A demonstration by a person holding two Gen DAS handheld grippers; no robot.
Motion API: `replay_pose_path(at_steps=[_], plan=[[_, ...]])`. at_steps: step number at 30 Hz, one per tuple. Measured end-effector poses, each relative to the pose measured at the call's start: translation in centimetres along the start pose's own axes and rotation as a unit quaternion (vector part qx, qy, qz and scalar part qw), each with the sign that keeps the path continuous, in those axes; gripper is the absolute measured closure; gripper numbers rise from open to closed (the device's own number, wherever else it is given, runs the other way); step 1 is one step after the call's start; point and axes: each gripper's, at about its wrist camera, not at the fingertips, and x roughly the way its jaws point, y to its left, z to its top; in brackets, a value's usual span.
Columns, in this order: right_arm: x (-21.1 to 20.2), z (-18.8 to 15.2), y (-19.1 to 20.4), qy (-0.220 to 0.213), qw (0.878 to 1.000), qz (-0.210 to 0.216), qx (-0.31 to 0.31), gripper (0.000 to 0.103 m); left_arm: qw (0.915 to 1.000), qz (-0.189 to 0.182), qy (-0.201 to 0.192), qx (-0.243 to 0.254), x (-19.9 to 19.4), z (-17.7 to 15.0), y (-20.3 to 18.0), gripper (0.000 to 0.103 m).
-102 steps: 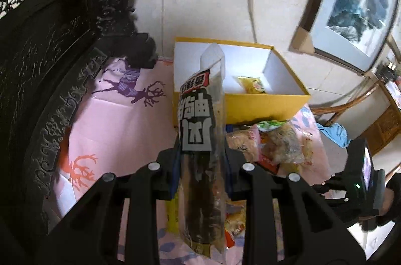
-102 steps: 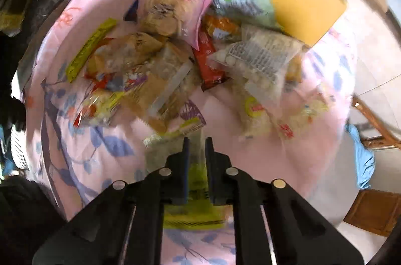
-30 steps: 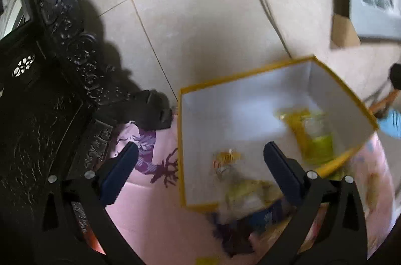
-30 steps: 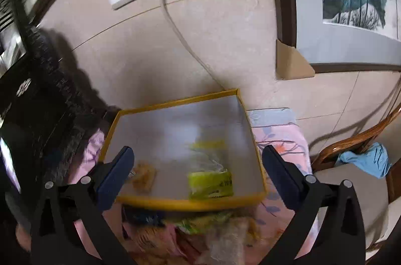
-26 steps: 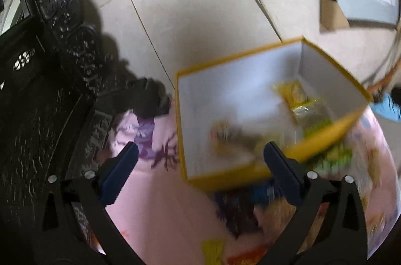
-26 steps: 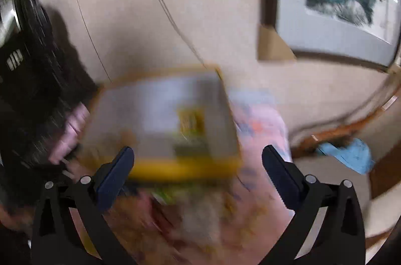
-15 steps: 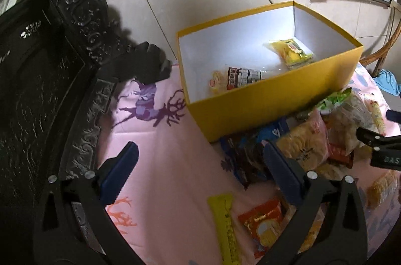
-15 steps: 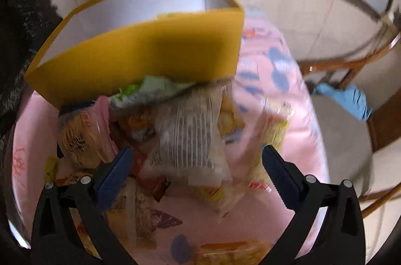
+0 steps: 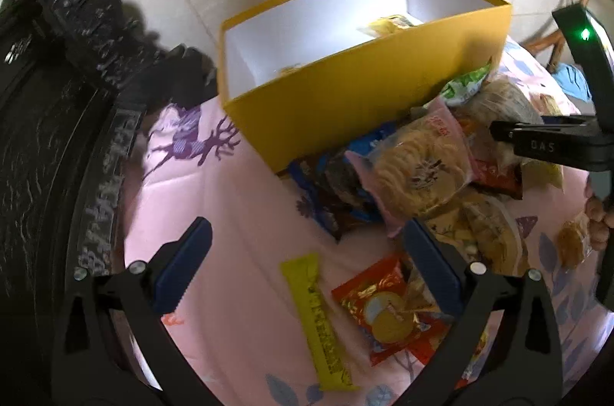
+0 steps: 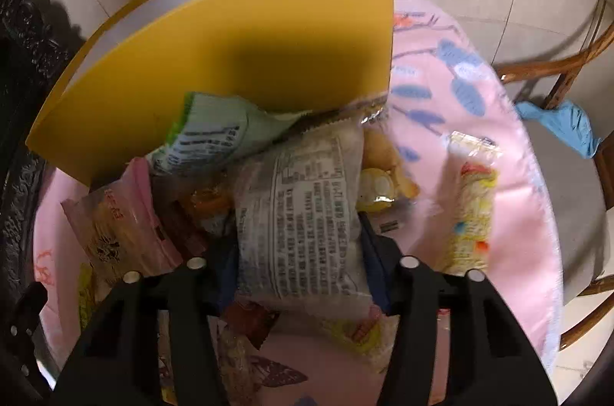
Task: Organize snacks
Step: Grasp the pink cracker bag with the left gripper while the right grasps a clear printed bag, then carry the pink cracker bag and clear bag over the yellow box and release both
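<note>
Down come both grippers from over the yellow box (image 9: 364,91) and onto the snack pile, and neither carries anything it held a few seconds back. Right gripper (image 10: 299,252) is straddling a clear packet with black print (image 10: 303,214), its jaws closing, the blue pads at the packet's two sides; whether they press yet is hard to tell. Left gripper (image 9: 303,268) hangs above the pink cloth (image 9: 238,214) with its fingers spread wide, nothing between them but a yellow bar (image 9: 318,317) and a red packet (image 9: 383,306) lying flat below.

Crowded around that printed packet: a green bag (image 10: 215,133) leans against the box's front wall, a pink bag of round crackers (image 10: 115,225) lies to the left, and a small yellow packet (image 10: 380,183) sits tucked at the right edge. A long pale packet (image 10: 472,206) lies apart on the cloth, well to the right.

From the left wrist you look into the box: white inside, a yellow packet (image 9: 387,24) near the back wall and another item just peeping over the front rim. The right wrist sees only the box's outer wall. The left view also catches the right gripper's body from the side, a green light glowing, a hand (image 9: 598,218) at its handle, plus a dark blue packet (image 9: 334,183) beside the crackers.
</note>
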Motion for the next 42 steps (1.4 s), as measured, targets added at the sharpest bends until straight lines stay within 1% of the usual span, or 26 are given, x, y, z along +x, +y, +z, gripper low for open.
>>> replay_pose_path(at_steps=[1, 2, 4, 5, 6, 8, 9, 11, 13, 15, 16, 17, 18, 19, 20, 21, 23, 25, 26, 28, 30, 35, 38, 42], plan=[[-0.6, -0.1, -0.3, 0.004, 1.000, 0.001, 0.006, 0.057, 0.9999, -0.006, -0.011, 0.010, 0.0, 0.2, -0.4, 0.002], [-1.3, -0.2, -0.8, 0.003, 1.000, 0.002, 0.015, 0.057, 0.9996, -0.010, -0.018, 0.021, 0.1, 0.5, -0.7, 0.002], [-4.0, -0.7, -1.9, -0.015, 1.000, 0.007, 0.016, 0.057, 0.9972, -0.023, -0.039, 0.060, 0.3, 1.2, -1.8, 0.002], [-4.9, -0.8, -2.2, -0.022, 1.000, 0.006, 0.014, 0.057, 0.9948, -0.028, -0.055, 0.081, 0.6, 1.5, -2.5, 0.002], [-6.5, -1.1, -2.7, -0.031, 0.999, 0.009, 0.010, 0.057, 0.9925, -0.034, -0.062, 0.100, 0.9, 1.8, -3.2, 0.002], [-8.5, -1.5, -3.8, -0.037, 0.999, 0.022, 0.022, 0.057, 0.9825, -0.070, -0.074, 0.156, 1.7, 2.1, -4.7, 0.002], [-9.3, -1.8, -4.3, -0.038, 0.998, 0.028, 0.031, 0.057, 0.9786, -0.075, -0.074, 0.177, 2.1, 2.2, -5.3, 0.002], [-11.1, -2.5, -5.8, -0.038, 0.997, 0.035, 0.055, 0.057, 0.9649, -0.091, -0.065, 0.238, 3.6, 1.8, -6.9, 0.002], [-12.5, -3.0, -6.5, -0.042, 0.997, 0.026, 0.060, 0.057, 0.9547, -0.082, -0.042, 0.283, 5.4, 1.0, -8.1, 0.002], [-13.5, -3.5, -7.3, -0.048, 0.997, -0.003, 0.054, 0.057, 0.9492, -0.087, -0.030, 0.301, 6.9, 0.2, -8.6, 0.002], [-13.9, -3.7, -7.7, -0.050, 0.997, -0.016, 0.053, 0.057, 0.9527, -0.088, -0.029, 0.289, 7.3, 0.2, -8.3, 0.003], [-14.1, -3.9, -8.2, -0.052, 0.997, -0.022, 0.055, 0.057, 0.9569, -0.096, -0.018, 0.273, 7.7, 0.5, -7.8, 0.010], [-14.5, -4.2, -8.7, -0.055, 0.996, -0.026, 0.064, 0.057, 0.9593, -0.101, -0.009, 0.263, 7.9, 0.8, -7.5, 0.017], [-14.7, -4.5, -9.2, -0.056, 0.996, -0.027, 0.070, 0.057, 0.9621, -0.101, -0.004, 0.253, 7.9, 1.1, -7.2, 0.022], [-14.7, -4.6, -9.5, -0.056, 0.995, -0.029, 0.075, 0.057, 0.9647, -0.094, -0.001, 0.246, 7.8, 1.4, -6.9, 0.032], [-14.7, -4.9, -9.7, -0.055, 0.995, -0.031, 0.079, 0.057, 0.9662, -0.092, 0.006, 0.241, 7.7, 1.7, -6.6, 0.037], [-14.9, -5.3, -10.0, -0.051, 0.995, -0.032, 0.081, 0.057, 0.9677, -0.098, 0.017, 0.232, 7.0, 2.0, -6.1, 0.043], [-14.9, -5.6, -9.8, -0.047, 0.995, -0.024, 0.079, 0.057, 0.9698, -0.103, 0.023, 0.220, 6.2, 1.9, -5.7, 0.045], [-15.0, -5.7, -9.7, -0.046, 0.996, -0.023, 0.078, 0.057, 0.9698, -0.111, 0.025, 0.216, 5.7, 1.9, -5.5, 0.047], [-15.3, -5.8, -9.5, -0.046, 0.996, -0.015, 0.075, 0.057, 0.9703, -0.120, 0.022, 0.209, 4.7, 1.9, -5.0, 0.048], [-15.7, -5.8, -9.3, -0.049, 0.996, -0.009, 0.072, 0.057, 0.9729, -0.125, 0.014, 0.194, 3.3, 2.0, -4.0, 0.049], [-17.7, -5.8, -8.6, -0.069, 0.996, 0.002, 0.061, 0.057, 0.9822, -0.134, -0.003, 0.131, -1.1, 1.4, -1.6, 0.049], [-19.3, -6.1, -8.4, -0.082, 0.995, 0.011, 0.057, 0.057, 0.9843, -0.133, -0.016, 0.115, -3.6, 1.0, -0.3, 0.049], [-21.4, -6.9, -8.2, -0.099, 0.993, 0.028, 0.052, 0.057, 0.9854, -0.140, -0.029, 0.093, -7.4, 0.8, 1.7, 0.049]])
